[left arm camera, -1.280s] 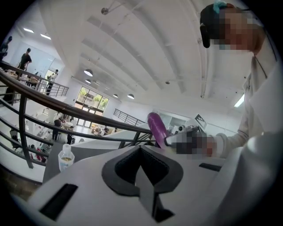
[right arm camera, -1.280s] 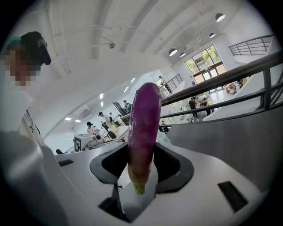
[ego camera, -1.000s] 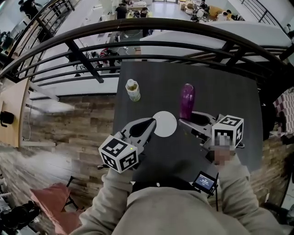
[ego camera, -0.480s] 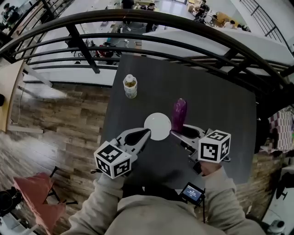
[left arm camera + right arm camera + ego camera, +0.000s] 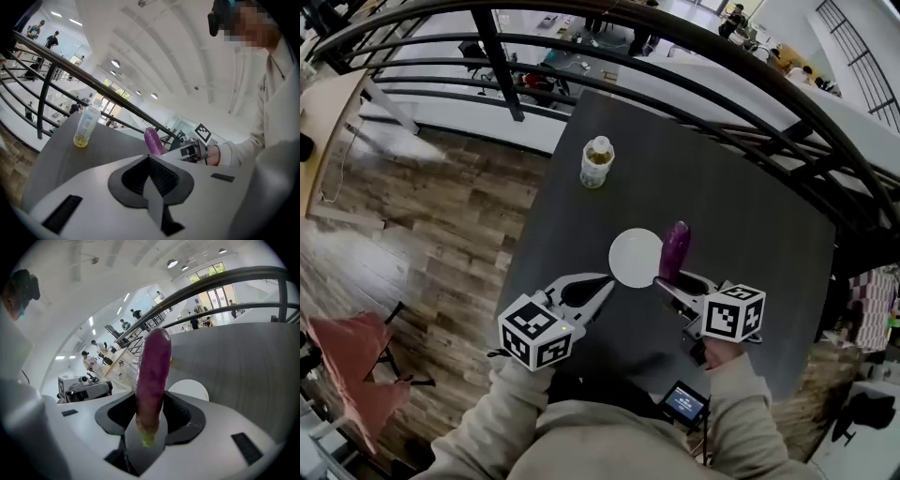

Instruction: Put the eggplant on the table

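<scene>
R gripper (image 5: pixel 670 283) had the eggplant (image 5: pixel 675 251) clamped by its stem end — tip up over the table (image 5: pixel 750 206), just beside the white plate (image 5: pixel 635 256). L gripper (image 5: pixel 598 289) was closed, empty. Still to do — set it down, release.

Bright, even daylight fills all three views and casts no hard shadows. The dark surface (image 5: pixel 750 234) carries only a faint grey sheen, while the white disc (image 5: pixel 636 256) near its middle is almost blown out. In the left gripper view, round ceiling lamps (image 5: pixel 115 63) glare against a pale, washed-out ceiling. Strong wide-angle distortion bends the railing (image 5: pixel 694 66) into arcs in the head view, and both gripper views end in a black circular rim at the corners. The near body of the left gripper (image 5: pixel 149 158) is soft and out of focus. The eggplant (image 5: pixel 152 376) shows a dull highlight along its side, and its near tip is slightly blurred.
</scene>
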`<action>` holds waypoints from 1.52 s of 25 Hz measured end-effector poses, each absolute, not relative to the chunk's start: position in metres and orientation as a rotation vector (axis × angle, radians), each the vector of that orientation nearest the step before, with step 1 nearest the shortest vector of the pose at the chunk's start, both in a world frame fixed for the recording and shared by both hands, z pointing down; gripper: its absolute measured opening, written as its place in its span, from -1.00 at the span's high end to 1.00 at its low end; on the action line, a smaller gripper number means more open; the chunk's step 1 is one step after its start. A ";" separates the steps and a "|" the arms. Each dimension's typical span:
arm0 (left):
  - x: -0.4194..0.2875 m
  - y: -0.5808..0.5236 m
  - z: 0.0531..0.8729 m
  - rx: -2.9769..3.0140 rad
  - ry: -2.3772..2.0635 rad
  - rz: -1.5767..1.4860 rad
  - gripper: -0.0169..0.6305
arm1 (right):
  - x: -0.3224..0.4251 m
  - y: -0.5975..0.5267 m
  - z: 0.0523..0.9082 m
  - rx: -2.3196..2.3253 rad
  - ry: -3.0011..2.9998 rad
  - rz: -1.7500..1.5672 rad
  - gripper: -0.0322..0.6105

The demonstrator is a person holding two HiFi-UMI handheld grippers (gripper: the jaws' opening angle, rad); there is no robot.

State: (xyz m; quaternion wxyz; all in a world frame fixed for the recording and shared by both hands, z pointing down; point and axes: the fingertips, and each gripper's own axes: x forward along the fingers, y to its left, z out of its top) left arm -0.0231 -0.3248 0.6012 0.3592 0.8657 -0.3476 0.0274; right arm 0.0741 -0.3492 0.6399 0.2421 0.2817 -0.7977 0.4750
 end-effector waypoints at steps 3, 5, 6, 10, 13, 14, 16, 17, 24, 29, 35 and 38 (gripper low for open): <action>-0.029 -0.322 0.609 2.215 -0.905 0.051 0.94 | 0.069 -0.347 0.663 0.752 -2.137 1.293 0.32; -0.033 -0.320 0.609 2.209 -0.907 0.033 0.94 | 0.067 -0.344 0.680 0.736 -2.100 1.283 0.32; -0.035 -0.320 0.607 2.209 -0.908 0.025 0.94 | 0.065 -0.342 0.687 0.728 -2.083 1.282 0.32; -0.040 -0.319 0.607 2.192 -0.916 0.004 0.94 | 0.061 -0.343 0.711 0.711 -2.025 1.303 0.32; -0.045 -0.320 0.609 2.174 -0.915 -0.005 0.94 | 0.057 -0.352 0.726 0.709 -1.995 1.307 0.32; -0.047 -0.320 0.610 2.172 -0.917 -0.008 0.94 | 0.055 -0.353 0.733 0.706 -1.984 1.311 0.32; -0.051 -0.319 0.610 2.168 -0.926 -0.012 0.94 | 0.054 -0.355 0.747 0.704 -1.955 1.317 0.32; -0.053 -0.317 0.610 2.166 -0.932 -0.014 0.94 | 0.054 -0.356 0.753 0.706 -1.938 1.316 0.32; -0.070 -0.309 0.605 2.145 -0.964 -0.054 0.94 | 0.055 -0.358 0.780 0.716 -1.861 1.274 0.32; -0.074 -0.305 0.609 2.135 -0.967 -0.061 0.94 | 0.062 -0.360 0.795 0.733 -1.793 1.208 0.32; -0.076 -0.301 0.613 2.124 -0.968 -0.065 0.94 | 0.067 -0.363 0.803 0.743 -1.755 1.153 0.32; -0.075 -0.300 0.615 2.118 -0.968 -0.064 0.94 | 0.070 -0.362 0.806 0.734 -1.745 1.130 0.32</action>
